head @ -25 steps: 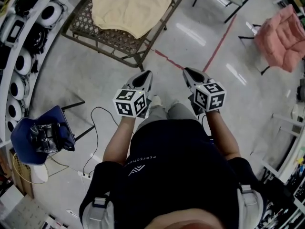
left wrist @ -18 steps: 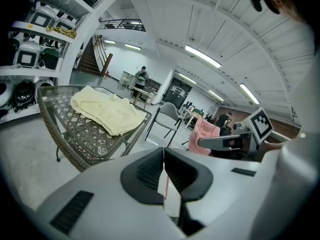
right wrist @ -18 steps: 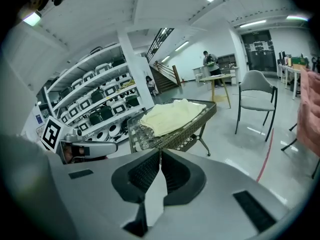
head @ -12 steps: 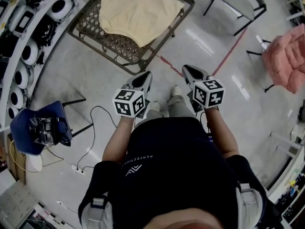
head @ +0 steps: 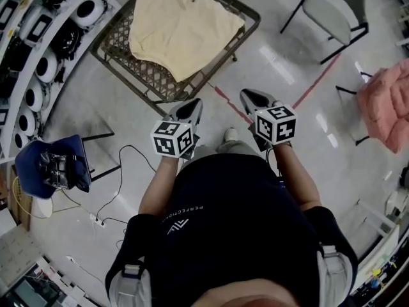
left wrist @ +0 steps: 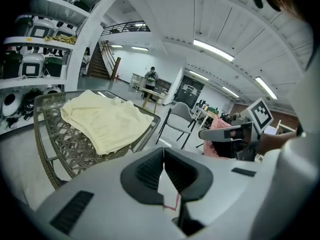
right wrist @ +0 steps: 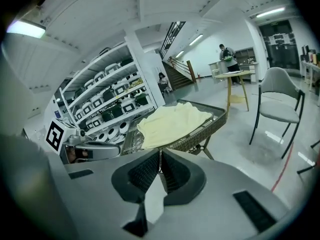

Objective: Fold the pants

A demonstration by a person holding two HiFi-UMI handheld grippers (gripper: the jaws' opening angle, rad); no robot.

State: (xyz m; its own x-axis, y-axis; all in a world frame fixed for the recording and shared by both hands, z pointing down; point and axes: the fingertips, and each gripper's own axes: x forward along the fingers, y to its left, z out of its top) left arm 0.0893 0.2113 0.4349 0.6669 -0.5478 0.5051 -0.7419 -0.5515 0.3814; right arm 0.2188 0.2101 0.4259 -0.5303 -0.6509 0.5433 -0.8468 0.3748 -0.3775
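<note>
Pale yellow pants point(head: 182, 31) lie crumpled on a dark wicker table point(head: 144, 75) ahead of me; the same pants point(left wrist: 107, 121) point(right wrist: 172, 121) appear in both gripper views. My left gripper point(head: 190, 107) is held in the air short of the table's near corner, jaws shut with nothing between them. Beside it on the right, my right gripper point(head: 250, 96) hangs over the floor, also shut and empty. From the left gripper view the right gripper point(left wrist: 227, 133) is in sight, and the right gripper view catches the left gripper point(right wrist: 92, 151).
Shelves of white helmet-like devices point(head: 35, 69) line the left wall. A blue chair point(head: 54, 171) with gear and a floor cable point(head: 121, 190) stand at left. A grey chair point(head: 332, 11) and a pink-cushioned chair point(head: 386, 101) stand at right. Red tape point(head: 307, 91) crosses the floor.
I have walked toward the wicker table; it and the pants now sit closer and lower in the head view. Both grippers stayed shut and side by side.
</note>
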